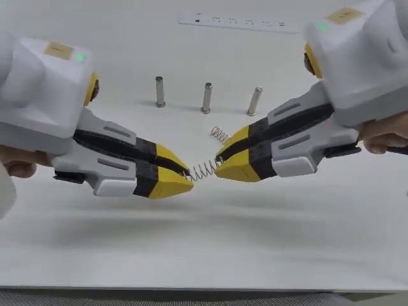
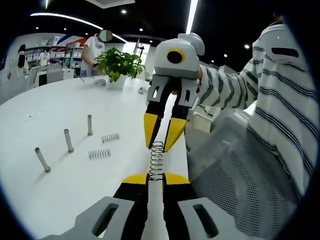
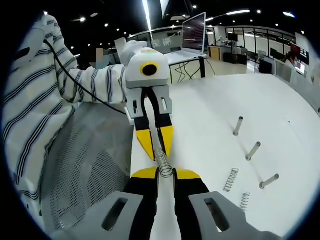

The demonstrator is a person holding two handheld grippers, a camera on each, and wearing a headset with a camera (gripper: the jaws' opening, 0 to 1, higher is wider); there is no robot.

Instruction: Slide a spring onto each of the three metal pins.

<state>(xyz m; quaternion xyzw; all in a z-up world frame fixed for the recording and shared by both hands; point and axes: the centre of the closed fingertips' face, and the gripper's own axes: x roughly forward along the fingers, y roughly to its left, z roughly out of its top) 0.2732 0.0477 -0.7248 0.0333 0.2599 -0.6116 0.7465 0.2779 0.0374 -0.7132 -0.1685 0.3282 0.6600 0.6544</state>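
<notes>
A small coil spring [image 1: 204,170] hangs in the air between both grippers, each holding one end. My left gripper [image 1: 187,180] is shut on its left end and my right gripper [image 1: 218,165] is shut on its right end. In the left gripper view the spring [image 2: 157,159] runs from my own jaws up to the right gripper [image 2: 161,141]. Three upright metal pins [image 1: 159,91] [image 1: 207,97] [image 1: 254,101] stand bare in a row behind. A loose spring [image 1: 219,134] lies before them. Two loose springs [image 3: 230,179] [image 3: 244,200] lie near the pins [image 3: 253,150] in the right gripper view.
The white table [image 1: 191,242] stretches wide in front of the grippers. A white power strip [image 1: 239,22] lies at its far edge. A potted plant [image 2: 117,62] stands at the table's far end, and a mesh chair [image 2: 240,165] sits beside the table.
</notes>
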